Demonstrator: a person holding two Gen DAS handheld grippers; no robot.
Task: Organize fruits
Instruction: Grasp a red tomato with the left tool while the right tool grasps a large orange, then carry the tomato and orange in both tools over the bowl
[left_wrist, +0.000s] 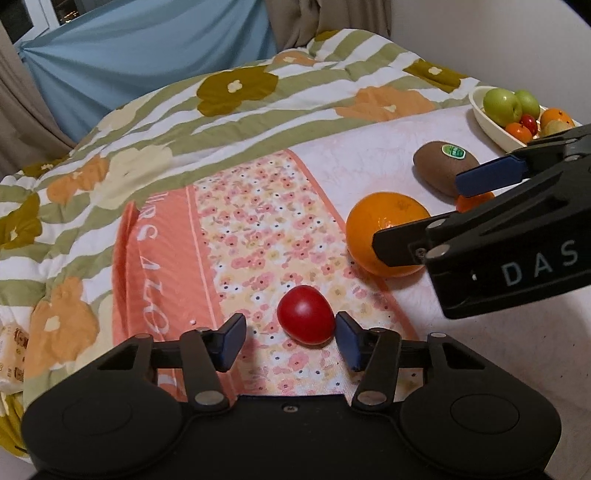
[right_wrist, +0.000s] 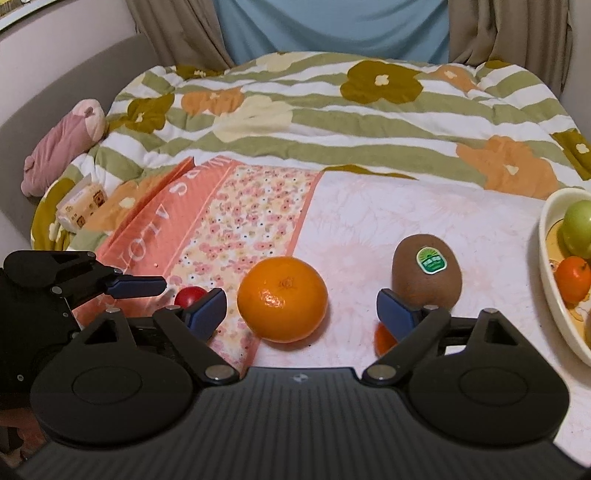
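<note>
The orange lies on the bed, between the wide-open right tongs, whose pads stand clear of it. Left of the orange, the left tongs bracket a tomato; the right pad is at its skin, the left pad apart (no grip). Right of the orange sits a kiwi, and beyond that a bowl of fruit.

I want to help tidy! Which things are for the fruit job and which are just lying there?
Job: tomato, orange, kiwi, small orange, bowl.
Lying about: quilt, plush toy, tissue pack, curtain.
</note>
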